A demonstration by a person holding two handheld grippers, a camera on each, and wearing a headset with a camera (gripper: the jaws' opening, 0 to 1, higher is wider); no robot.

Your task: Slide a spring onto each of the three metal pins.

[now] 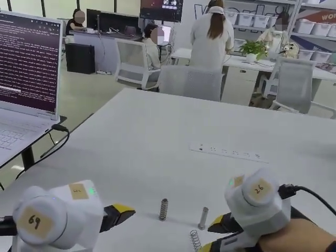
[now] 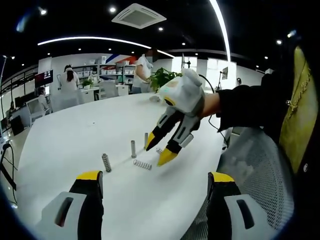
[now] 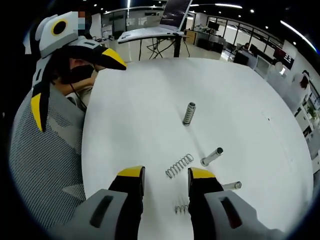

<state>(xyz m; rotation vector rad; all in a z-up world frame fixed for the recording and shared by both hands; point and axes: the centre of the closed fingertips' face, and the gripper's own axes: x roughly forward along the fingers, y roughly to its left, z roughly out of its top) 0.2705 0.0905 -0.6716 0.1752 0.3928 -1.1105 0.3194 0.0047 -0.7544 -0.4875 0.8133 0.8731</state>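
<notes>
The white table [image 1: 157,136] carries everything; the left gripper [image 2: 155,176] gapes wide, empty; the right gripper [image 3: 165,173] is half-open, holding nothing; a bare pin [image 3: 212,156] stands just beyond it, a loose spring [image 3: 179,166] lying nearer; clumsy closing could flick that spring away or topple the pin.

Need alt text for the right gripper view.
The right claw hangs open over a white table, with a loose spring lying flat just ahead of it. Beyond are a metal pin and an upright spring; the left claw is upper left.
</notes>
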